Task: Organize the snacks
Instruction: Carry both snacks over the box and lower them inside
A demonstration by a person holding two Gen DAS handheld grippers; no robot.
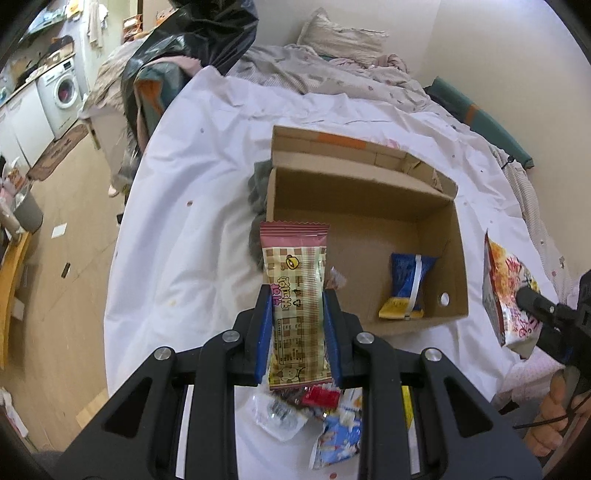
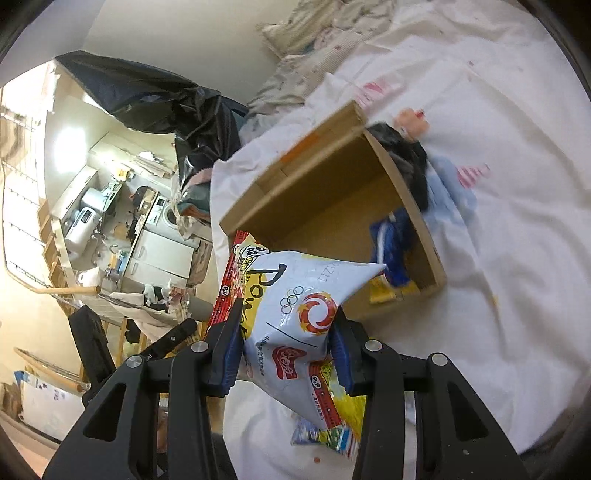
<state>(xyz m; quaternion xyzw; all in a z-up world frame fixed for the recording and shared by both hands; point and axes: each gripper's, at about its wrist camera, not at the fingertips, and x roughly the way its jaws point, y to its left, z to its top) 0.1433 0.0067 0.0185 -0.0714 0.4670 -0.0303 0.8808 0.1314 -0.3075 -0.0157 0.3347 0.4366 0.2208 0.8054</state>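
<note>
A white sheet (image 1: 177,229) covers the bed, with a rumpled grey quilt (image 1: 295,70) and a pillow (image 1: 340,33) at its far end; beyond the left edge lie a wooden floor and a washing machine (image 1: 61,92). An open cardboard box (image 1: 369,206) sits mid-sheet, a blue snack packet (image 1: 408,280) leaning in its near right corner. The left gripper (image 1: 297,325) is clamped on a tall pink-and-cream snack bar (image 1: 295,295), held above loose snack packets (image 1: 325,421) at the near edge. The right gripper (image 2: 286,339) squeezes a puffy white snack bag (image 2: 295,314), just short of the box.
</note>
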